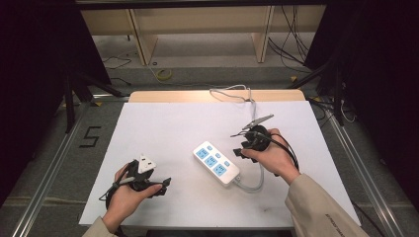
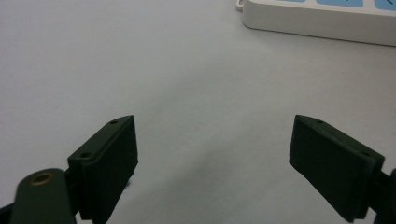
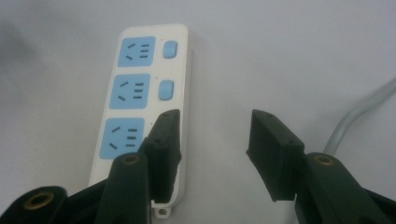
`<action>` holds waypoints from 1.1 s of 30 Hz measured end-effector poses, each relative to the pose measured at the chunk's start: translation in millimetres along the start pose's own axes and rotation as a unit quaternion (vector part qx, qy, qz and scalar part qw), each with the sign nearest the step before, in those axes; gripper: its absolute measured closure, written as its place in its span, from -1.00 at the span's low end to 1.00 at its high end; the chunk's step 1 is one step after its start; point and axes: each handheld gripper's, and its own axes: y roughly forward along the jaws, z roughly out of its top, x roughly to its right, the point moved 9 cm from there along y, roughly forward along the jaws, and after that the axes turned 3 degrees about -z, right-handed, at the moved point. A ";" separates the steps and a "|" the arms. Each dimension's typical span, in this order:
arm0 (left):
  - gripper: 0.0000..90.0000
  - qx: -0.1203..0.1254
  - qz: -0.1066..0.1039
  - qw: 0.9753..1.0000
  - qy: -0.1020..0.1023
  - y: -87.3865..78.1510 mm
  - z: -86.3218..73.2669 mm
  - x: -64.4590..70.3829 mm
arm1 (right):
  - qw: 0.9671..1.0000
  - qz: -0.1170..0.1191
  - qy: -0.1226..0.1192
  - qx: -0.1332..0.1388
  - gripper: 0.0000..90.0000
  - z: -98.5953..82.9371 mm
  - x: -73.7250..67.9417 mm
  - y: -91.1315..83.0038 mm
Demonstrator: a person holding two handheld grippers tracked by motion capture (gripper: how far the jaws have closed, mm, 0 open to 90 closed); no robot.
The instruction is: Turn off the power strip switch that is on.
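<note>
A white power strip (image 1: 216,162) with three blue sockets lies at an angle in the middle of the white table top (image 1: 168,123). Its grey cable (image 1: 253,184) loops off its near right end. My right gripper (image 1: 236,144) hovers just right of the strip, pointing left, open. In the right gripper view the strip (image 3: 140,93) lies lengthwise at the left, with one jaw of the open right gripper (image 3: 215,116) over its near end and the cable (image 3: 359,116) at the right. My left gripper (image 1: 164,186) stands open at the near left; the left gripper (image 2: 213,123) holds nothing, with the strip's edge (image 2: 317,21) ahead.
A grey cord (image 1: 232,94) coils at the table's far edge, which shows a wooden strip (image 1: 173,96). Metal rails (image 1: 54,163) run along both sides on the floor. Wooden shelving (image 1: 197,34) stands beyond the table.
</note>
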 end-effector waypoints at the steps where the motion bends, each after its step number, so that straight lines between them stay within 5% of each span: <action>1: -0.67 0.000 0.000 1.000 0.000 0.0 -0.1 0.0 | 1.000 0.001 0.000 0.001 0.20 -0.4 0.2 -0.2; 33: -0.67 0.000 -0.001 1.000 -0.002 0.4 -0.4 -0.5 | 0.999 0.008 -0.013 0.046 -0.05 -31.2 7.0 -17.3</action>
